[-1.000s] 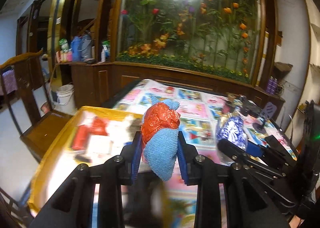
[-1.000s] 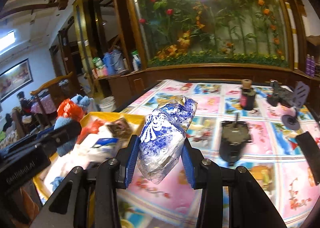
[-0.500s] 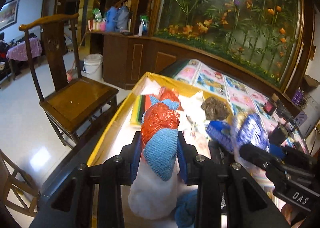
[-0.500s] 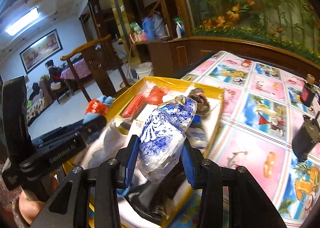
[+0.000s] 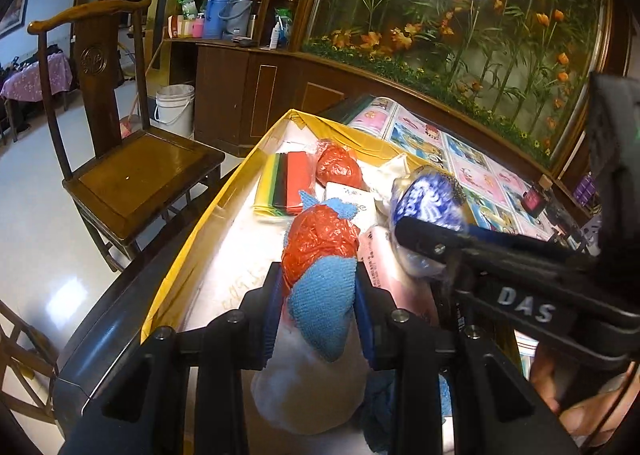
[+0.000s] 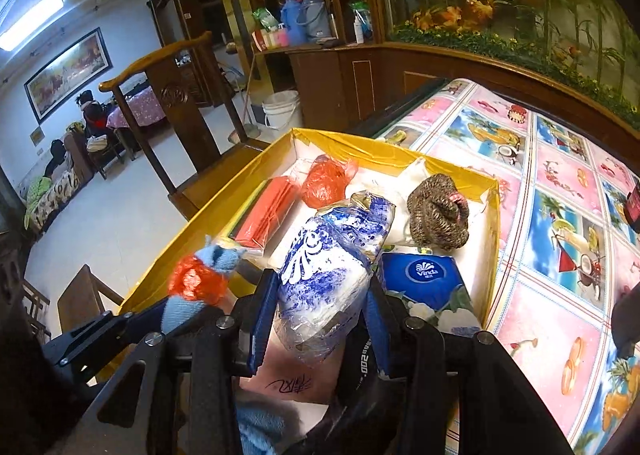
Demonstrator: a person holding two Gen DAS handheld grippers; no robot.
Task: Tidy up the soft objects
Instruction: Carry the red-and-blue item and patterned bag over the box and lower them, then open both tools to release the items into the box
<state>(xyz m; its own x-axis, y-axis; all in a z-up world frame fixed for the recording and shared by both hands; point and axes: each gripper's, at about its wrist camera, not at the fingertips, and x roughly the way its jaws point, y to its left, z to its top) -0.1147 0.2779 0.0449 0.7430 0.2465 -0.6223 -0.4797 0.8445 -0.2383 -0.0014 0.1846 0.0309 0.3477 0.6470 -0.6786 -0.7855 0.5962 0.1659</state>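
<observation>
While a second ago framing the patterned tablecloth beyond, the left wrist view now looks down into the yellow-rimmed shallow cardboard box (image 5: 224, 195) at the table's left edge. Left gripper (image 5: 320, 311) clamped on a blue knitted cloth bundle wrapped in red plastic (image 5: 320, 255), held above the box's near end, over a white soft lump (image 5: 304, 395). Alongside on the right, right gripper carrying a blue-and-white printed plastic-wrapped pack (image 5: 428, 207).

From the right wrist view: right gripper (image 6: 320, 311) pressed on the same wrapped pack (image 6: 328, 255), now over the box's near half rather than over the tablecloth (image 6: 560, 215). Just beyond: a blue tissue packet (image 6: 424, 279), a brown knitted hat (image 6: 440, 215), a red plastic ball (image 6: 324, 183).

Judged: carry finished, both loads above the box, lowering and release left.
</observation>
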